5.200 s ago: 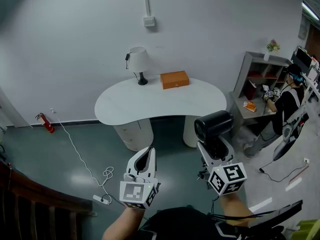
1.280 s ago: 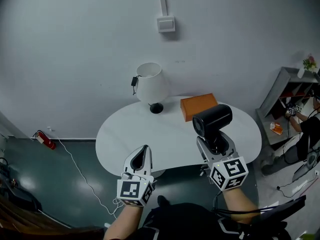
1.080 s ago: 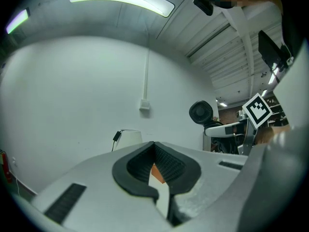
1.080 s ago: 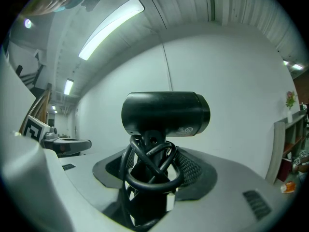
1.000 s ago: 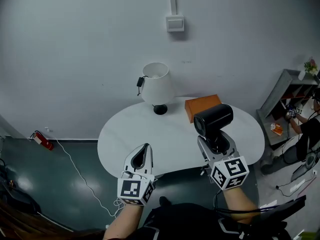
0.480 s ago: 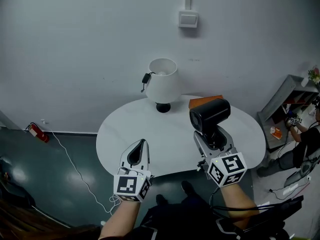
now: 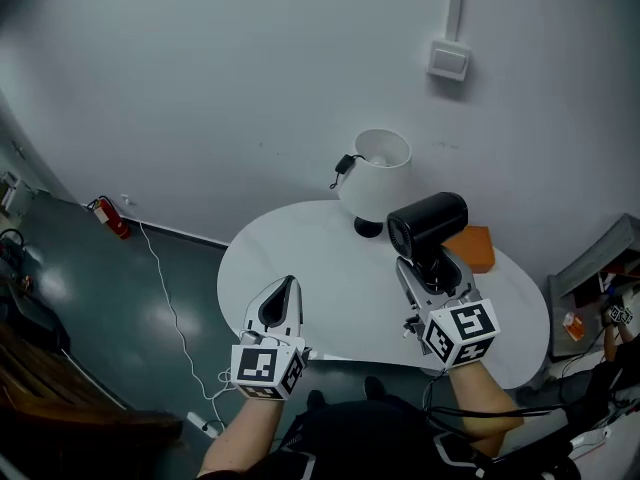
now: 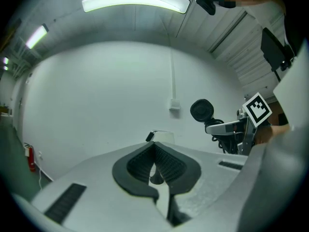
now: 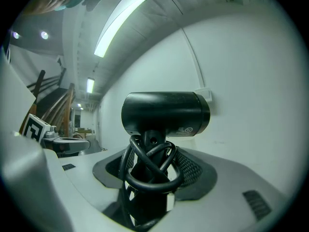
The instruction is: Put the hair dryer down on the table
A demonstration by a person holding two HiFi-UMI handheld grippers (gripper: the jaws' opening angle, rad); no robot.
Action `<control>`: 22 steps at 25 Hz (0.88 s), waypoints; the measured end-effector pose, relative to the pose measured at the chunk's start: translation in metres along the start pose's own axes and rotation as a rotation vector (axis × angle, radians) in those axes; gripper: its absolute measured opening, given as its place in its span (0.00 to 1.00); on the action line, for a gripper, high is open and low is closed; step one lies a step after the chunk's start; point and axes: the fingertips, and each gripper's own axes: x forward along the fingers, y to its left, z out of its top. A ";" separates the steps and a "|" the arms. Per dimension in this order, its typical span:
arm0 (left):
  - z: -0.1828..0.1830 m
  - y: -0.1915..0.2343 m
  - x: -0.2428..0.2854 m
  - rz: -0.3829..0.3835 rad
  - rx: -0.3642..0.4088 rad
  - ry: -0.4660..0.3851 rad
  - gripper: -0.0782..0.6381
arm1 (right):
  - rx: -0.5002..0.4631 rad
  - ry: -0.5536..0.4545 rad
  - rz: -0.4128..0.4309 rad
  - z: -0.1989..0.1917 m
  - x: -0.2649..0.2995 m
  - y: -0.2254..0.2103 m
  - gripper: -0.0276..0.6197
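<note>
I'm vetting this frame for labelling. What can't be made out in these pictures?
Hair dryer handle: right gripper view, its coiled cord covers where the right tongs grip.
Print on the hair dryer: right gripper view, too small.
Orange box: head view, partly behind the hair dryer.
Lamp: left gripper view, mostly behind the shut left tongs.

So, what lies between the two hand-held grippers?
Only bare white table, in the head view; the right hand-held gripper holds the hair dryer.

Black hair dryer (image 7: 428, 225), white table (image 7: 310, 278)
</note>
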 end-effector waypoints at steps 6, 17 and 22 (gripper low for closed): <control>-0.014 0.036 -0.018 0.180 -0.015 0.019 0.12 | -0.041 0.010 0.173 0.000 0.050 0.026 0.46; -0.037 0.084 -0.073 0.485 -0.060 0.050 0.12 | -0.108 0.070 0.489 -0.019 0.129 0.108 0.46; -0.044 0.090 -0.093 0.584 -0.073 0.069 0.12 | -0.118 0.111 0.611 -0.032 0.157 0.146 0.46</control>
